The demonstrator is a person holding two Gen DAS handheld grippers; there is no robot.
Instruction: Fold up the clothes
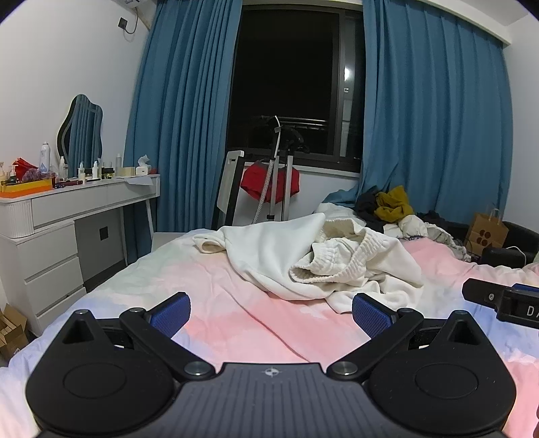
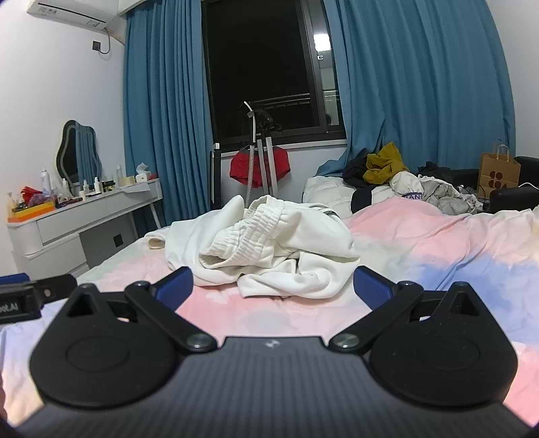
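The crumpled cream-white fleece garment with a ribbed waistband (image 2: 269, 249) lay heaped on the pink-and-lilac bedsheet (image 2: 421, 236), straight ahead of the right gripper (image 2: 273, 286) and just beyond its tips. From the left gripper (image 1: 271, 311) it lay ahead and slightly right, a little farther off. Both stood spread wide, holding nothing. The heap ran crosswise, so the right looked nearer.

- A home bedroom: a bed (image 1: 235, 323) with a pink and pale blue sheet fills the foreground.
- A white dressing table (image 1: 77, 202), its tabletop crowded with bottles, under a wavy mirror (image 1: 81, 131).
- Blue curtains (image 1: 182, 101) flank a dark window (image 1: 289, 81).
- Heaped clothes (image 2: 387, 165); wall air conditioner (image 2: 70, 13).
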